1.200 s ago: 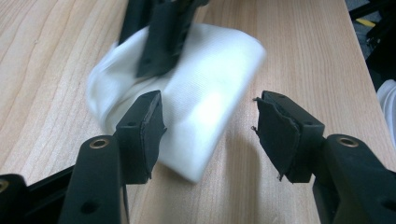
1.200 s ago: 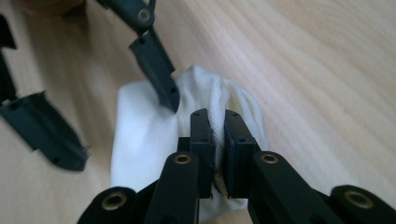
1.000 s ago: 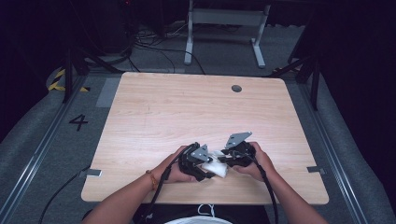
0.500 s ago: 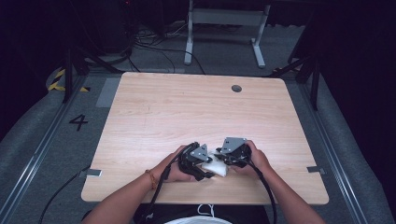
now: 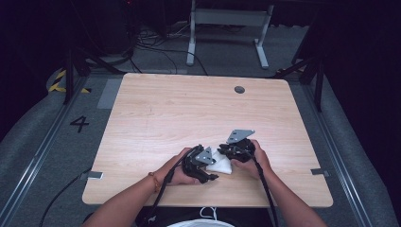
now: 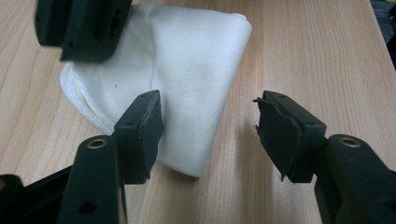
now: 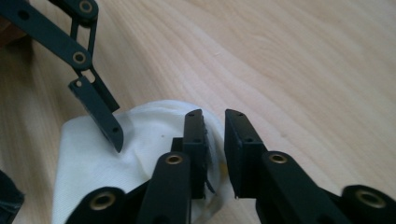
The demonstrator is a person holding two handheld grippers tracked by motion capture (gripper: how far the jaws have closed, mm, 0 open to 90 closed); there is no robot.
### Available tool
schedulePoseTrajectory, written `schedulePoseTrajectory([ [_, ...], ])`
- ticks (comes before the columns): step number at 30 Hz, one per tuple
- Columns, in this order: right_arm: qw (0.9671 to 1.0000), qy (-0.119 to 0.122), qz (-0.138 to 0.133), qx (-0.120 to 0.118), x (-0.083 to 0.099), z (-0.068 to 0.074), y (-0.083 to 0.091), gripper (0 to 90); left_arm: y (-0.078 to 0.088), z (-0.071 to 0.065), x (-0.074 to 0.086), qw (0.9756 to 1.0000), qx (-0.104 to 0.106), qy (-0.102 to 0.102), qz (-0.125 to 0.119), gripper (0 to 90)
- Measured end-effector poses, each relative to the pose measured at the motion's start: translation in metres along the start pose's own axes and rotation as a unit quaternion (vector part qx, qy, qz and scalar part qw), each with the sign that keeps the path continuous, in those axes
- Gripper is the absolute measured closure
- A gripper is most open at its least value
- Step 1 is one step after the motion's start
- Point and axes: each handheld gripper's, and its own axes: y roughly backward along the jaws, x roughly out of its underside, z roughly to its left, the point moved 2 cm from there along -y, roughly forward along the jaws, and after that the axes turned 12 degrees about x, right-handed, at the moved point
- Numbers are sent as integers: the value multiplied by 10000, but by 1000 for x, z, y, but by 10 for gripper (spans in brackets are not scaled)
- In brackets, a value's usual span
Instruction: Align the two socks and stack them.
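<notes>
A folded white cloth (image 5: pixel 222 164) lies on the wooden table (image 5: pixel 189 109) near its front edge, between my two hands. My left gripper (image 5: pixel 211 165) is open. Its jaws (image 6: pixel 208 112) straddle the cloth's (image 6: pixel 187 60) near edge, one pad over the fabric and one over bare wood. My right gripper (image 5: pixel 226 154) comes in from the other side at the cloth's corner. Its jaws (image 7: pixel 214 121) have just closed in and eased slightly apart, with a fold of the cloth (image 7: pixel 93 163) pinched in the narrow gap. One left gripper fingertip (image 7: pixel 100 116) rests on the cloth.
The table's front edge (image 5: pixel 208 204) runs just behind both hands. A round grommet (image 5: pixel 239 89) sits at the far right of the tabletop. A metal stand (image 5: pixel 227 19) and cables are on the floor beyond the table. The floor at the left is marked 4 (image 5: pixel 79 124).
My right gripper has shifted a little over the cloth's right corner, and its grey plate has tilted. The left gripper and the cloth stay where they were.
</notes>
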Motion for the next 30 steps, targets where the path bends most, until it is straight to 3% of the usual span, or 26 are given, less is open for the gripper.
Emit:
schedulePoseTrajectory([
  [5, 9993, 94, -98, 340, 1, -4, 22, 794, -1, -1, -1, 10000, -44, 38, -18, 403],
  [9, 9994, 225, -266, 46, 2, 5, 43, 750, -1, -1, -1, 10000, -77, 45, -21, 404],
  [11, 9988, 261, -315, -280, 6, 15, 47, 738, -1, -2, -1, 9999, -122, 2, -28, 404],
  [13, 9980, 540, -110, -313, 13, 28, 42, 707, -2, -2, -1, 9999, -145, -18, -16, 404],
  [15, 9975, 641, 14, -306, 17, 32, 34, 722, -2, -1, -1, 9998, -187, -33, 23, 404],
  [21, 9989, 374, 16, -281, 20, 16, 15, 739, -3, 3, -3, 9995, -303, -71, 77, 403],
  [23, 9988, 409, -10, -255, 18, 14, 12, 739, -3, 5, -4, 9992, -367, -87, 155, 402],
  [27, 9984, 519, -62, -195, 14, 11, 8, 734, 2, 15, -3, 9997, -209, 107, -12, 370],
  [30, 9985, 487, -134, -223, 11, 9, 9, 713, 11, 15, -2, 9993, -362, 62, 38, 344],
])
